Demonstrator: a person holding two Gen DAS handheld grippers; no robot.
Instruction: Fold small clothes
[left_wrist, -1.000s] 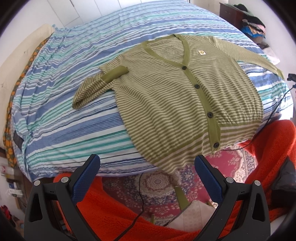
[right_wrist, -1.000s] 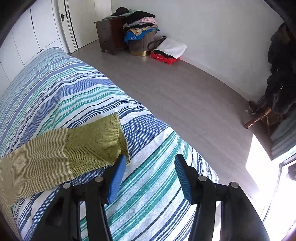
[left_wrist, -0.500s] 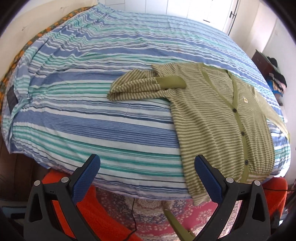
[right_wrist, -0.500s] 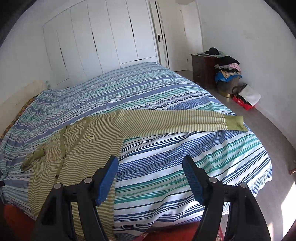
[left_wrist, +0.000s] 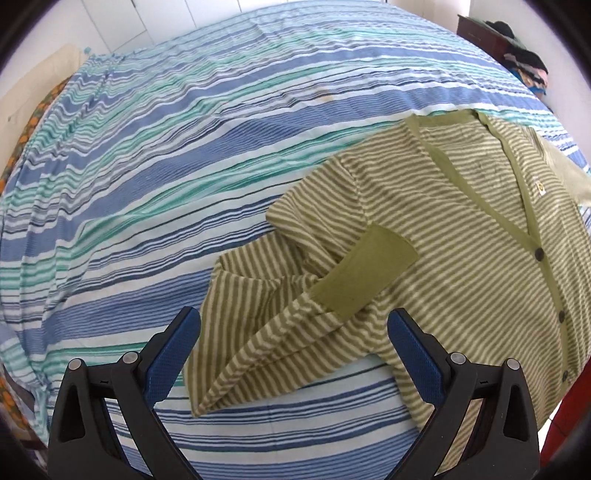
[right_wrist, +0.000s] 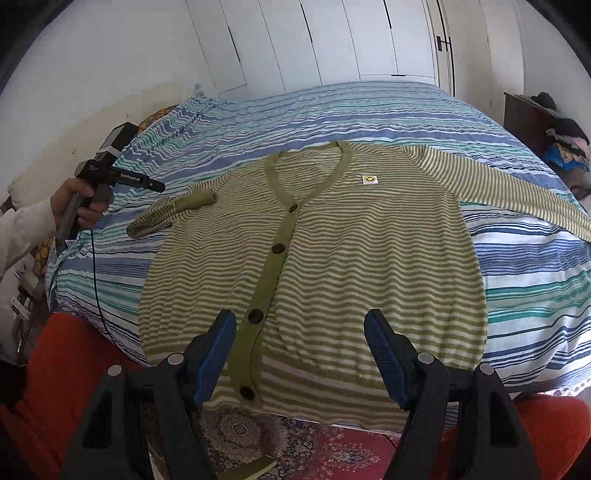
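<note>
**A:** So where's the cardigan (right_wrist: 314, 266) sitting?

**B:** It's laid flat, front up and buttoned, on the bed (right_wrist: 535, 295), with its hem hung over the near edge. One sleeve (right_wrist: 517, 184) is stretched out toward the bed's right edge. The other sleeve (left_wrist: 280, 328) is doubled back on itself near the left side, and its plain green cuff (left_wrist: 364, 275) is rested on the chest.

**A:** And the grippers?

**B:** The left gripper (left_wrist: 293, 350) is held just above that folded sleeve, fingers (left_wrist: 177, 347) spread wide, nothing pinched. The right gripper (right_wrist: 299, 354) is hung over the hem by the button band, fingers (right_wrist: 384, 354) also spread, nothing gripped. Whether either is touching the fabric can't be told.

**A:** Anything else?

**B:** A patterned rug (right_wrist: 332, 448) can be seen below the bed's near edge.
</note>
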